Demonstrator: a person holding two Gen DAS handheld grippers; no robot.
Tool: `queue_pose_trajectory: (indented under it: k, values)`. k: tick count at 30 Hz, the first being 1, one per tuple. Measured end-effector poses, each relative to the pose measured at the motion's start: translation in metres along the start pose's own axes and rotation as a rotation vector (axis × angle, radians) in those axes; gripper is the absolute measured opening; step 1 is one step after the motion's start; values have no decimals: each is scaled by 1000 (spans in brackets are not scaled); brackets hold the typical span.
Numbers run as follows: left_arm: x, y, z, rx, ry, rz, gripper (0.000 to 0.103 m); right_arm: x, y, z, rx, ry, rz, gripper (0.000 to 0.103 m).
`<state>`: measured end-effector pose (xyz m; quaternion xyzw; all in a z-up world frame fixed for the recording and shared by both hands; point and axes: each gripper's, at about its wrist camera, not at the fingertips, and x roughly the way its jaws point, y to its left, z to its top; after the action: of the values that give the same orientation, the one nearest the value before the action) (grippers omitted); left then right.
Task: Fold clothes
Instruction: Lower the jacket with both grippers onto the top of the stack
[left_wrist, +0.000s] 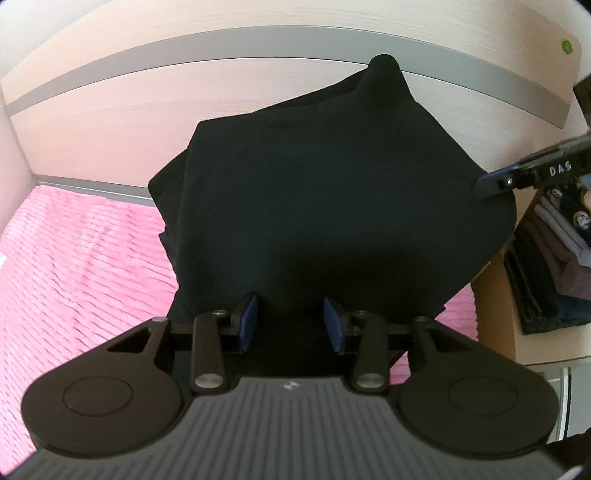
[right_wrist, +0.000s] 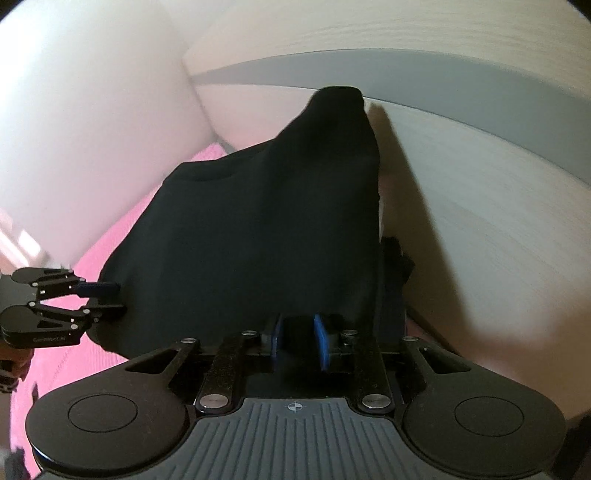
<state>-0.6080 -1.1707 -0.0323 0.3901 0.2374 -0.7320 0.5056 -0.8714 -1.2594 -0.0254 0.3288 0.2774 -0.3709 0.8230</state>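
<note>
Headboard panelling (left_wrist: 110, 122) in pale wood with a grey stripe curves behind everything you see, and below it lies the pink ribbed bedspread (left_wrist: 74, 258). Over that bedspread your black garment (left_wrist: 332, 206) hangs lifted, one corner peaking up against the headboard. To your right a shelf holds stacked folded clothes (left_wrist: 561, 221). Your left tongs (left_wrist: 291, 325) stand fairly wide, blue pads either side of the garment's near edge; you cannot tell whether they grip it. Your right tongs (right_wrist: 297, 341) are narrow, with a fold of the black fabric pinched between the pads.
</note>
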Motion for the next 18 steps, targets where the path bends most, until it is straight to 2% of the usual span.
queue_pose_trajectory:
  k: [7, 10, 13, 15, 18]
  values:
    - [6, 4, 4, -60, 3, 17, 35, 17, 22, 60, -180, -56, -44, 24]
    - [8, 1, 6, -64, 5, 26, 35, 46, 18, 87, -199, -73, -129, 25]
    - [11, 2, 5, -79, 1, 32, 35, 87, 8, 99, -213, -5, -226, 28]
    - [12, 3, 6, -93, -4, 35, 35, 110, -6, 97, -166, 69, -215, 28]
    - [14, 5, 10, -107, -6, 32, 35, 121, -16, 99, -141, 106, -201, 29]
